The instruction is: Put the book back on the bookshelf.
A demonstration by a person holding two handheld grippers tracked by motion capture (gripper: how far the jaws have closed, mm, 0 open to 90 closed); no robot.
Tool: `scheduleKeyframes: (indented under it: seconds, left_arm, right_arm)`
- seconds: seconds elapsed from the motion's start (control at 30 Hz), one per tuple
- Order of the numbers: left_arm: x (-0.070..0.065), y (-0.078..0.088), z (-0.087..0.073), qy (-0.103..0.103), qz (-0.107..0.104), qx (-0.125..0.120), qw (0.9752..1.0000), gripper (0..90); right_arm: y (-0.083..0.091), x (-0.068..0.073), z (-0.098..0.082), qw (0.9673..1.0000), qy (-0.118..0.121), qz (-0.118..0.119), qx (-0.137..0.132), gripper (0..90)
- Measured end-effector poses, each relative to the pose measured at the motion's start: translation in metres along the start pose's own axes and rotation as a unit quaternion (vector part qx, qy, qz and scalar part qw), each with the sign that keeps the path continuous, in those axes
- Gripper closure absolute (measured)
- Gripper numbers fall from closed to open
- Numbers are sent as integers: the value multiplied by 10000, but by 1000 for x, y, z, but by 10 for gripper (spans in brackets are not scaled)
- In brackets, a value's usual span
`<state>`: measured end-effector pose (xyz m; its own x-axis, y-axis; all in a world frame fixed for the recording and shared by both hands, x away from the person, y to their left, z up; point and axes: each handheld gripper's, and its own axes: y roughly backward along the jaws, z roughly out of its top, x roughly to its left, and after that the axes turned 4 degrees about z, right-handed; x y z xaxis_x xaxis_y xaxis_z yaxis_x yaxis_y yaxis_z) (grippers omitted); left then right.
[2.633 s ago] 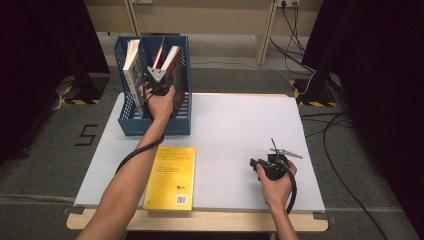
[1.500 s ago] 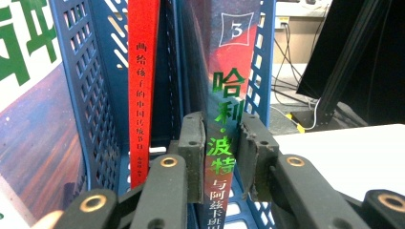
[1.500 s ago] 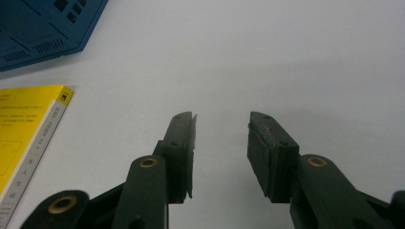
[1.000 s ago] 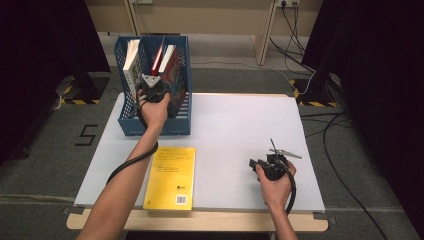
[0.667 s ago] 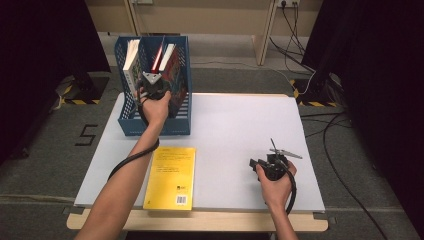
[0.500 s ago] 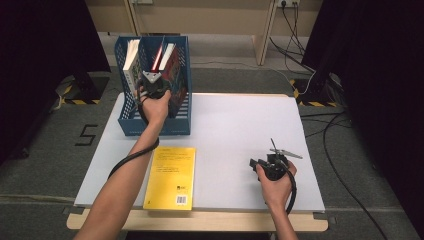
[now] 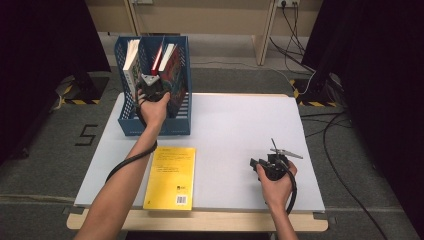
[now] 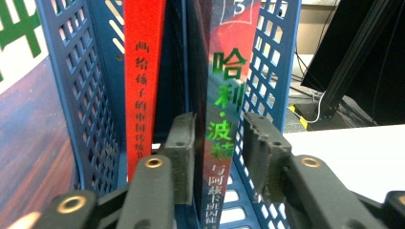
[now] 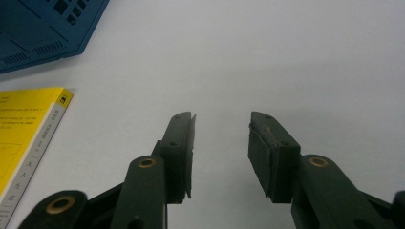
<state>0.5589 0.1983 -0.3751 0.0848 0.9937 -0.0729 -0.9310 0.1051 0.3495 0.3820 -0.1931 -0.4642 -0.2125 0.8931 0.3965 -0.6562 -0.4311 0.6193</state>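
The broad white surface (image 7: 235, 135) runs out under both hands, and at its far left corner, around the left tongs (image 8: 217, 140), stands the blue perforated plastic file rack (image 7: 130, 122) with several books upright in its slots. Near the person's edge, well behind those tongs, a yellow paperback (image 7: 171, 170) lies flat and untouched. The work in hand is the dark hardback with green lettering down its spine (image 8: 224, 124), standing upright in the rack's right-hand slot, between the left tongs' two pads; a thin red-spined book (image 8: 143, 81) stands one slot over. The jaws have just been opening, and there is now a gap on the right side of the spine, so the book looks let go and standing on its own against the rack wall. I'd judge it stiff, fairly heavy for its width and glossy, so likely to slip; a hold low across the spine, squarely on both boards, would suit it best. The right tongs (image 9: 220, 138) rest apart over bare surface, holding nothing.
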Motion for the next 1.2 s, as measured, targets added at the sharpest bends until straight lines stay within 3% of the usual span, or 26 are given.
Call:
scheduleKeyframes:
  seconds: [0.3, 0.53, 0.77, 1.03, 1.2]
  left_arm:
    - [3, 11, 3, -9, -84, -40, 10000, 547]
    - [7, 17, -2, 3, -284, 124, 9995, 485]
    - [10, 24, -5, -16, -328, 141, 9994, 448]
    - [14, 33, -5, -13, -361, 137, 9993, 424]
    - [16, 38, -5, -30, -405, 148, 9991, 421]
  right_arm:
    - [-1, 3, -1, 10000, 9, -3, 33, 600]
    - [0, 4, 0, 10000, 6, 18, 12, 592]
    - [-1, 5, 0, 10000, 68, -17, 23, 573]
    - [1, 7, 5, 9998, 209, -9, -5, 442]
    - [1, 11, 8, 9991, 346, -203, -108, 357]
